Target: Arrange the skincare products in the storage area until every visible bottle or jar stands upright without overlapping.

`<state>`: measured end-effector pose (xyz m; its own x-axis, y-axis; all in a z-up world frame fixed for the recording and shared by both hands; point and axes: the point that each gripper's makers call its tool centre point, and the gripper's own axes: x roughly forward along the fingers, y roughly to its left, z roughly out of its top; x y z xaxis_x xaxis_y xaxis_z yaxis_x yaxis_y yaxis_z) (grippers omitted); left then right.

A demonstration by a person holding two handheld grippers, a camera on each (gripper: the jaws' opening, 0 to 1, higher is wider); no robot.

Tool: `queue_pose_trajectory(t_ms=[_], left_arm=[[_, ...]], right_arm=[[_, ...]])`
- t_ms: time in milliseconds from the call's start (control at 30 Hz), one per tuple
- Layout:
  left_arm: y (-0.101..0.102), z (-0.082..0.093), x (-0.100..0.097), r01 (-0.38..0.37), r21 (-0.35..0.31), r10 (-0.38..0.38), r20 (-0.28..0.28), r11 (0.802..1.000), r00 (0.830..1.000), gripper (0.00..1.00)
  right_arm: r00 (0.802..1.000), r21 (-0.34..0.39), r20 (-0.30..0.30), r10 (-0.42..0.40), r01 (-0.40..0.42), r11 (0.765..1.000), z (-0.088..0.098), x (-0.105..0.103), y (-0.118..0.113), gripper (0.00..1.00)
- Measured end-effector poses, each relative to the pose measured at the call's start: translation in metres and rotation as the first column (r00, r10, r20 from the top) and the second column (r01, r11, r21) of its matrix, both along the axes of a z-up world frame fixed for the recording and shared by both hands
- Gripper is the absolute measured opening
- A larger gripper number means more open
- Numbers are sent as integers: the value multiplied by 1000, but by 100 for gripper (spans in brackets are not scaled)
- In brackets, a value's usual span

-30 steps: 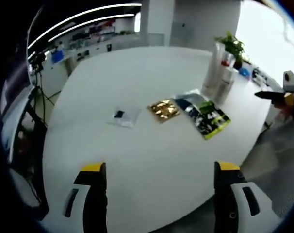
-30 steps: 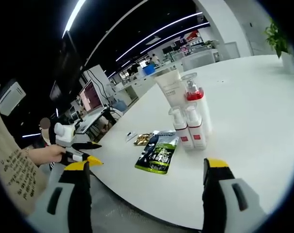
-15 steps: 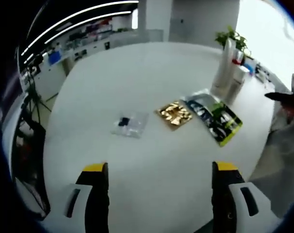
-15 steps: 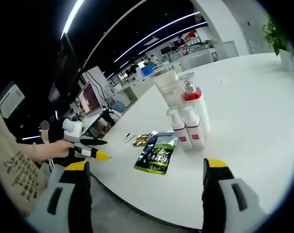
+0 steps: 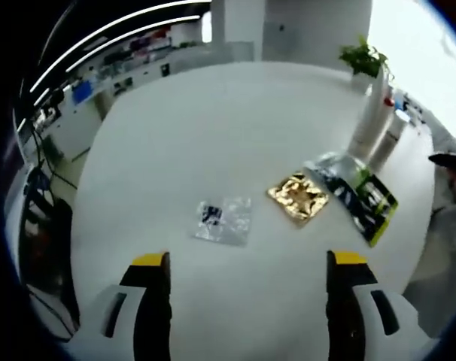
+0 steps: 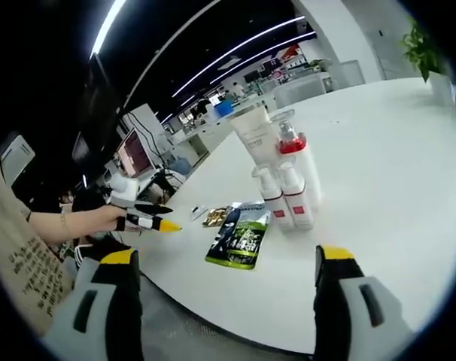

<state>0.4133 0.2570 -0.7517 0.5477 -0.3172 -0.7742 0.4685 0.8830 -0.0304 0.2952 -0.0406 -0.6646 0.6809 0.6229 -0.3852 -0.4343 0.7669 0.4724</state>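
Bottles [image 6: 288, 184] stand clustered upright on the table [image 6: 378, 150], beside flat sachets [image 5: 297, 197]. Likely light, rigid, slick plastic and top-heavy, so grip mid-body. Both grippers, left [image 5: 243, 316] and right [image 6: 224, 316], are wide open and empty.

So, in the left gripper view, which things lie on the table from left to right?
Clear sachet → gold sachet → dark and green pouch → standing white bottles at the far right.
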Motion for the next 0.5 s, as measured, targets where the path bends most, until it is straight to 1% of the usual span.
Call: queue_pose_trajectory(t_ms=[167, 367, 433, 500], left_arm=[[-1, -2, 16, -12, -15, 11, -11, 1000, 1000, 76], [1, -12, 28, 8, 22, -7, -27, 1000, 1000, 70], [0, -12, 29, 15, 30, -13, -36, 999, 999, 68], [-2, -10, 29, 18, 38, -16, -39, 999, 999, 68]], right_arm=[[1000, 7, -4, -13, 13, 1000, -1, 2, -2, 97], [999, 7, -11, -30, 30, 1000, -2, 4, -5, 97], [999, 7, -13, -37, 37, 999, -2, 5, -6, 97], [999, 7, -15, -44, 44, 999, -3, 5, -7, 97]])
